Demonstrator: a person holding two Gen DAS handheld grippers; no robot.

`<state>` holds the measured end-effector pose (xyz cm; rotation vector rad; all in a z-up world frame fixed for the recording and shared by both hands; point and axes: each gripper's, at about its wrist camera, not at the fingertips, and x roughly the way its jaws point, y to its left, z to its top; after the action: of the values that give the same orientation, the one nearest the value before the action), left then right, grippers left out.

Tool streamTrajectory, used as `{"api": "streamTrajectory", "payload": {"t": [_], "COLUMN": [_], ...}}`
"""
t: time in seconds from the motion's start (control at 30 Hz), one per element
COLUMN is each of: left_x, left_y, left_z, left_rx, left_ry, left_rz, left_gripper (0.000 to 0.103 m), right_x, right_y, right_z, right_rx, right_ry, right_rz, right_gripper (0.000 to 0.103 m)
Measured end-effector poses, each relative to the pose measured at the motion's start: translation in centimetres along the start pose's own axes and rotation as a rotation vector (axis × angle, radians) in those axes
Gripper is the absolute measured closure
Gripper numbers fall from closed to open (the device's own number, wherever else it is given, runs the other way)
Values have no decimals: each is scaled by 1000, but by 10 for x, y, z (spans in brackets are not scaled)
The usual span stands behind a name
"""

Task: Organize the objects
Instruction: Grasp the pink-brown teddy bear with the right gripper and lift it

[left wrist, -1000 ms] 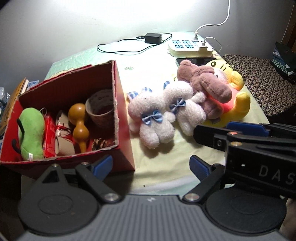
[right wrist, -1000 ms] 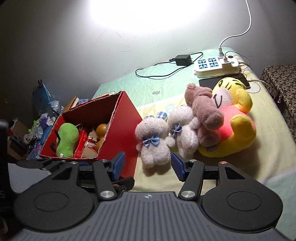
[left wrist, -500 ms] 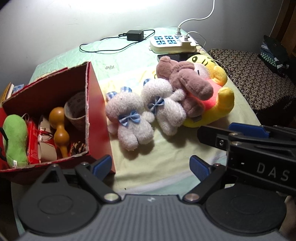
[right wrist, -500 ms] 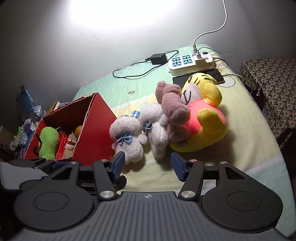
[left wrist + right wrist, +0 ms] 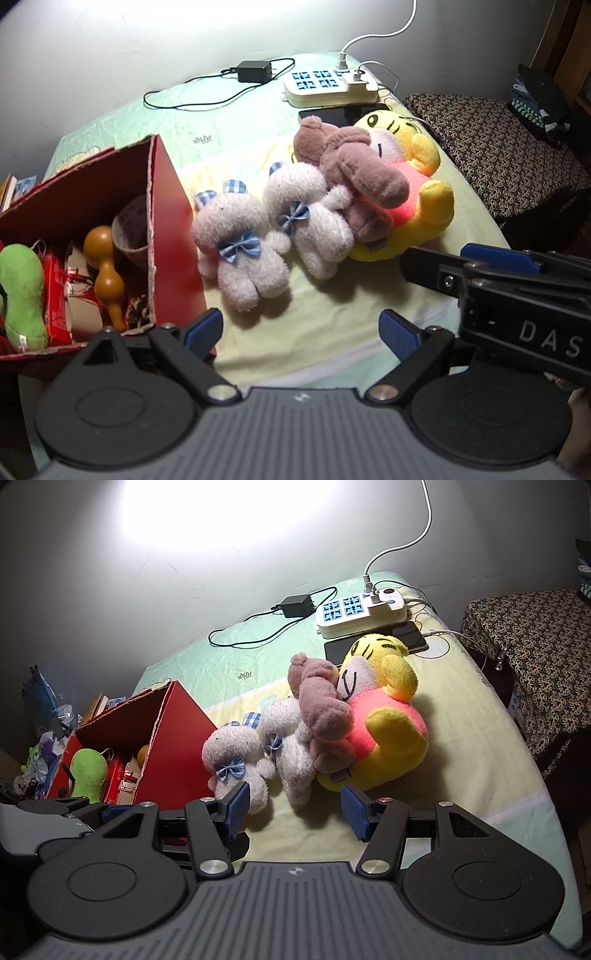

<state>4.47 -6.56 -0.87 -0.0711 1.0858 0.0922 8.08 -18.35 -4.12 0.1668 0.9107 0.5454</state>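
Observation:
Two white plush bears with blue bows lie side by side on the bed, and the first shows again as a white bear. A brown plush rests across a yellow and pink plush. At the left stands a red box holding a green plush, a gourd and a cup. My left gripper is open above the near bed edge, nothing between its fingers. My right gripper is open, empty, just short of the bears.
A white power strip, a black adapter with cable and a phone lie at the far end by the wall. A patterned seat stands at the right. Clutter sits on the floor at the left.
Both grippers have drifted sideways, so the box and plush toys slid left in both views. Both grippers stay open and nothing on the bed has moved.

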Motion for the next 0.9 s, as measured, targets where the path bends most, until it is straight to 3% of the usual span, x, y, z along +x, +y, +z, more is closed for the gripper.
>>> {"api": "streamTrajectory", "payload": {"t": [0.33,0.43,0.53,0.9], "left_x": [1,-2,0,25], "left_y": [-10,-5,4,19], "left_z": [15,25,34,47], "left_rx": [4,-12,-52,-137], "left_ry": [-12,-21,-29,-80], "left_rz": [-42,-60,-104,-292], "left_gripper": [12,17,18,18], "right_x": [-10,-13,-10,22], "right_y": [-18,-25,-31,-52], "right_z": [19,27,36,58], "right_rx": [36,50,72,118], "right_ry": [-25,-55,-71,-67], "right_rz": [25,37,73,124], "right_gripper": [47,51,59,60]}}
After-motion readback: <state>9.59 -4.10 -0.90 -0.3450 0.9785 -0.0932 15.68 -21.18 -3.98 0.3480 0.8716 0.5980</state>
